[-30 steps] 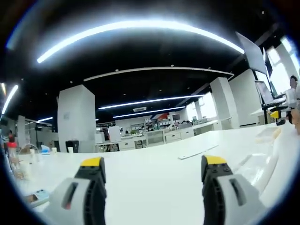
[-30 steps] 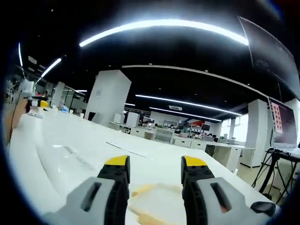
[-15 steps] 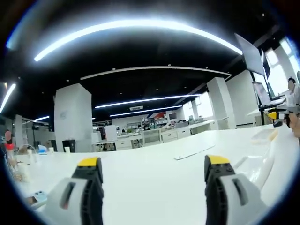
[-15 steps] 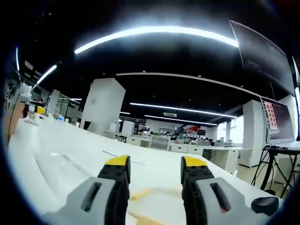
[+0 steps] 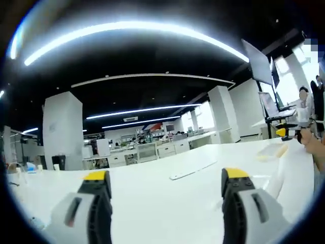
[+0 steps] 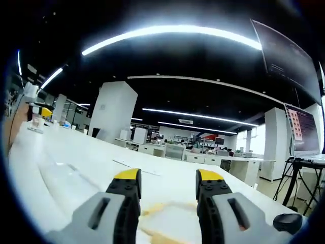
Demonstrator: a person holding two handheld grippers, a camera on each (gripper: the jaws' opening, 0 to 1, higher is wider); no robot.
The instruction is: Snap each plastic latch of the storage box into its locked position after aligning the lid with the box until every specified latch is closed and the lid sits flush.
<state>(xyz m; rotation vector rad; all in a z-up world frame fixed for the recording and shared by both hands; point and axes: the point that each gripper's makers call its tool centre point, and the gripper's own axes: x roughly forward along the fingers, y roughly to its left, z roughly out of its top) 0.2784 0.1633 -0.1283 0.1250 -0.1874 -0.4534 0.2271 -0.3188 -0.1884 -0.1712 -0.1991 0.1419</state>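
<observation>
In the left gripper view, my left gripper (image 5: 166, 175) is open, its yellow-tipped jaws wide apart over bare white table. At the right edge lies the translucent white storage box (image 5: 284, 175) with a yellowish latch (image 5: 271, 151). Beyond it is the right gripper (image 5: 282, 132), held by a hand. In the right gripper view, my right gripper (image 6: 168, 175) is open with nothing between its jaws. A yellowish latch (image 6: 161, 208) on the pale plastic sits just below and ahead of them. The box's smooth translucent surface (image 6: 56, 175) curves along the left. The left gripper's yellow tip (image 6: 46, 112) shows far left.
A flat white strip (image 5: 193, 170) lies on the white table (image 5: 152, 203); the strip (image 6: 134, 166) also lies ahead of the right jaws. A black object (image 6: 287, 221) sits low right, a tripod (image 6: 294, 178) behind it. A person (image 5: 304, 101) stands far right.
The left gripper view has swung, so the strip and room slid left; its jaws stay wide. The right gripper view tipped slightly, jaws unchanged.
</observation>
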